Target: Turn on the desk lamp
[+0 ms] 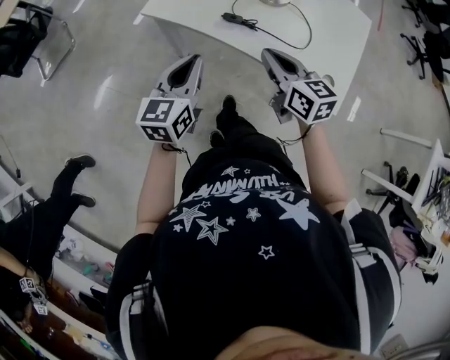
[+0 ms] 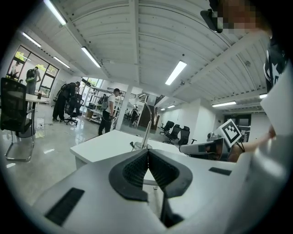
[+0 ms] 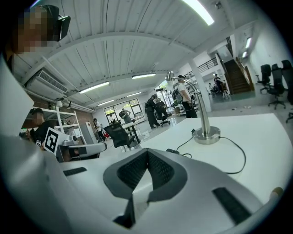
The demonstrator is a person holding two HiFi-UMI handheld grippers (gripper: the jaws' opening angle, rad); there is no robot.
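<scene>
A chrome desk lamp stands on the white table; its round base and curved neck show in the right gripper view, and the stem shows in the left gripper view. A black cable with an inline switch runs from the base across the tabletop. My left gripper and right gripper are held side by side in the air before the table's near edge, both short of the lamp. Each one's jaws meet with nothing between them, as seen on the left gripper and the right gripper.
A black chair stands at the far left on the grey floor. Another person stands to my left beside shelving. Office chairs and a cluttered rack are on the right.
</scene>
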